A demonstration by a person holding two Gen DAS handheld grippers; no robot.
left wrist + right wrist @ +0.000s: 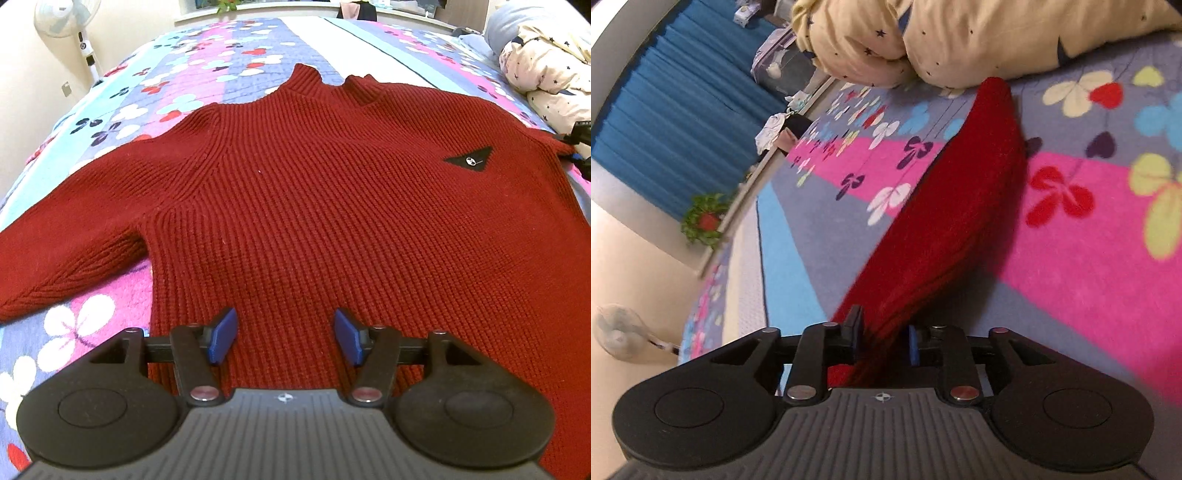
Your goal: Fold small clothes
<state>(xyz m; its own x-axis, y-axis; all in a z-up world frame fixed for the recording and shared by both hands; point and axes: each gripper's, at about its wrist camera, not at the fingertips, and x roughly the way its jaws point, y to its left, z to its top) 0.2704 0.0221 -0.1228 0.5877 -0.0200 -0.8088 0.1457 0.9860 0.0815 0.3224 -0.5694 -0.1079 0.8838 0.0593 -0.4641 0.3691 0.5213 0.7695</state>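
Note:
A dark red knit sweater lies flat, front up, on the flowered bedspread, collar far from me, with a black triangular patch on its chest. Its left sleeve stretches out to the left. My left gripper is open and empty, hovering over the sweater's lower hem. My right gripper is shut on the sweater's right sleeve, which runs away from it along the bedspread. The right gripper shows at the right edge of the left wrist view.
A rolled cream quilt with small stars lies beyond the sweater's right side, and it also shows in the right wrist view. A standing fan is off the bed's far left. A windowsill with a plant and blue curtains lie beyond the bed.

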